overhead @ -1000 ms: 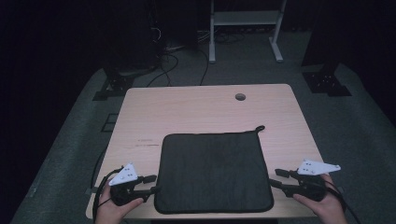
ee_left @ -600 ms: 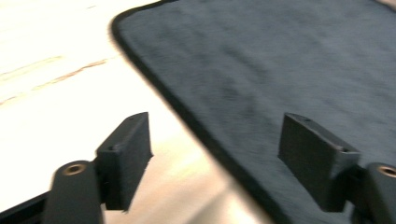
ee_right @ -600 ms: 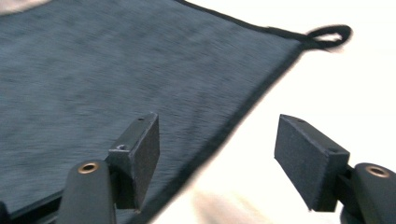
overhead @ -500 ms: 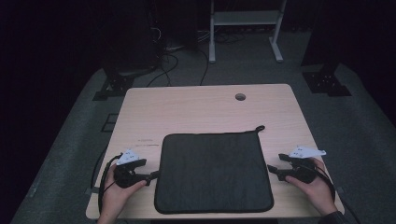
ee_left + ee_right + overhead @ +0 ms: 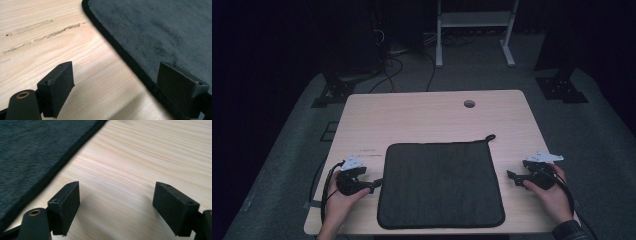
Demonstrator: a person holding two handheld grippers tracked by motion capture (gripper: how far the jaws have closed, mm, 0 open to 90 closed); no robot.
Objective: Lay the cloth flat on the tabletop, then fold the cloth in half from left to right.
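Both tongs had just let their jaws spread wide with nothing gripped, left gripper (image 5: 374, 185) touching the dark mat (image 5: 440, 183) edge, right gripper (image 5: 512, 176) just beside it, so looked like grabbing came next.

Looks like a lab or recording studio setup, not anyone's home. The walls are blacked out all around, and a lone light wooden desk (image 5: 432, 117) with a cable hole (image 5: 469, 103) sits on grey carpet (image 5: 287, 165). Loose cables (image 5: 404, 62) snake over the floor at the far side, next to black stand feet (image 5: 329, 92) and a white metal frame (image 5: 474, 27).
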